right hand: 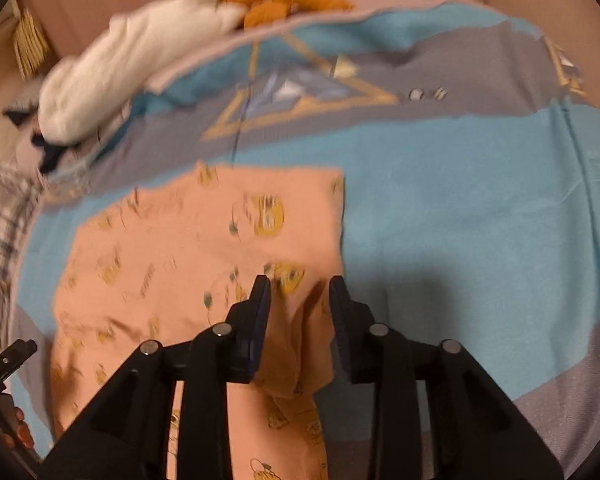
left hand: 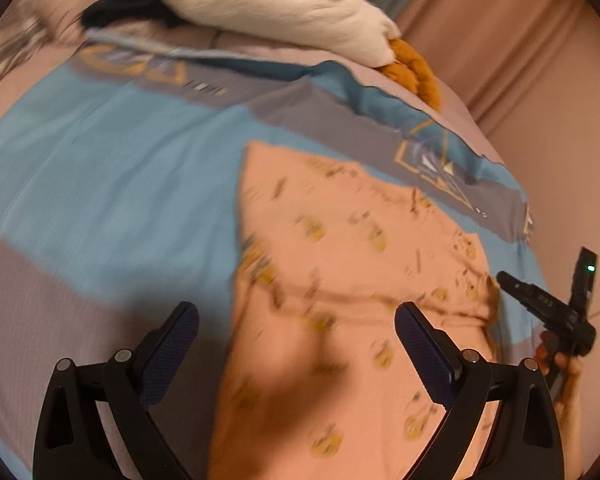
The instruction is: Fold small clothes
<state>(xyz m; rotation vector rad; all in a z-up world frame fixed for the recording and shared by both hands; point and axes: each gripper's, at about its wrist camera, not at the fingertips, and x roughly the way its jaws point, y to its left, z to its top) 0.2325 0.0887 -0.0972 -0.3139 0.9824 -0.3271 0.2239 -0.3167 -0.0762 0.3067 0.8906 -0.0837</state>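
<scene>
1. Both views smeared by motion blur; yellow print on the peach garment (left hand: 352, 264) unreadable, garment type not determinable.
2. Far left of the left wrist view: dark clothing (left hand: 116, 8) beside a white fluffy garment (left hand: 268, 4), top edge cut off by the lens rim; orange-brown item (left hand: 414, 68) partly tucked under the white one.
3. Blue and grey bedspread (left hand: 100, 168) under everything, gold triangle motifs only partly legible.
4. Left gripper (left hand: 296, 336) over the near part of the peach garment, jaws spread wide, nothing between the pads; left finger over bare bedspread, right finger over the cloth. Contact with the fabric not determinable.
5. Right edge of the same view: right gripper seen from the side, tip at the garment's right border, hand (left hand: 562, 364) behind it cut off.
6. Right wrist view: right gripper (right hand: 299, 292) at the garment's near right corner, jaws narrowly apart. Bunched fold of the peach cloth raised between the fingers; left pad appears against it, right pad (right hand: 342, 320) just clear. Firm grip not confirmable.
7. Remainder of the garment flat to the left and ahead of that gripper, lower end hidden beneath the gripper frame.
</scene>
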